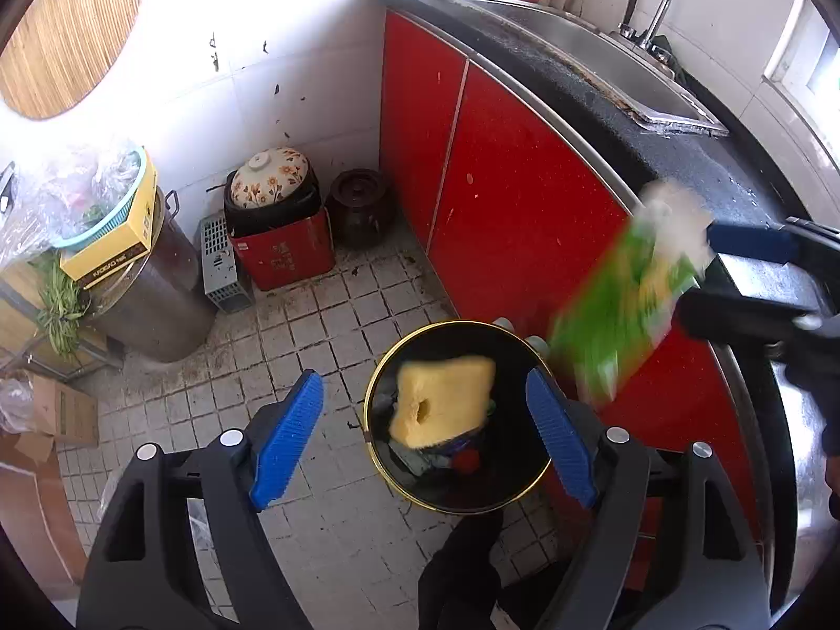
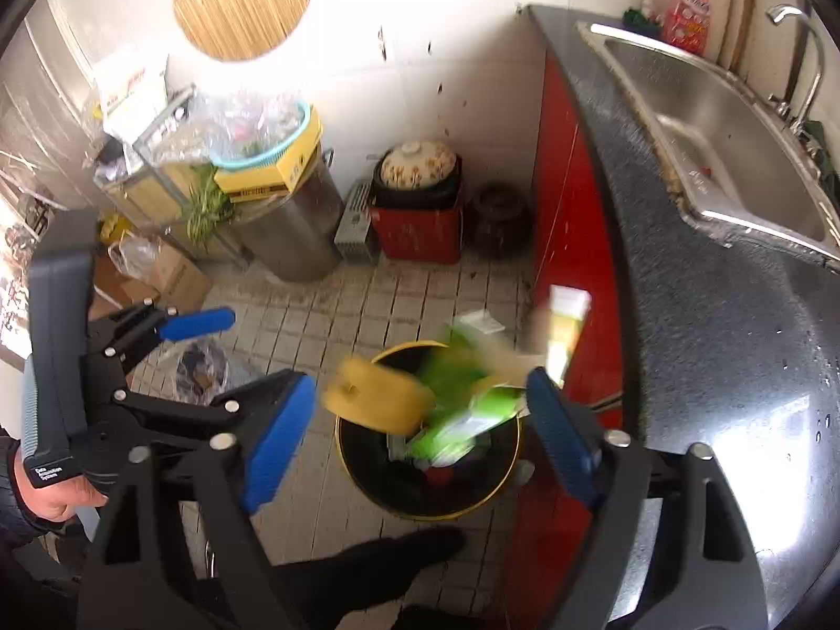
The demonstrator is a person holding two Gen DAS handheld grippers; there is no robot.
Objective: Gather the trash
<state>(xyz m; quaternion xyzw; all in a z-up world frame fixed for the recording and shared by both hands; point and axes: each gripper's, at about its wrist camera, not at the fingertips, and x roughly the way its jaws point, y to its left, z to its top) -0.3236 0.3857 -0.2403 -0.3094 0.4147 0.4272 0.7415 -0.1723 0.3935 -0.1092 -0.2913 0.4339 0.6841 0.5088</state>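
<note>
You had both tongs, left (image 1: 425, 438) and right (image 2: 420, 438), wide and empty, sponge (image 1: 441, 401) and green packet (image 1: 625, 310) dropping over the bin (image 1: 538, 464); table seemed clear.

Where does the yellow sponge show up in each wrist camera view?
Left wrist view: yellow sponge low centre, over the black gold-rimmed trash bin, between the open blue pads.
Right wrist view: yellow sponge centre, at the bin's upper-left rim, beside a blurred green package.
Shared landmark: floral-lidded pot against the wall.
</note>
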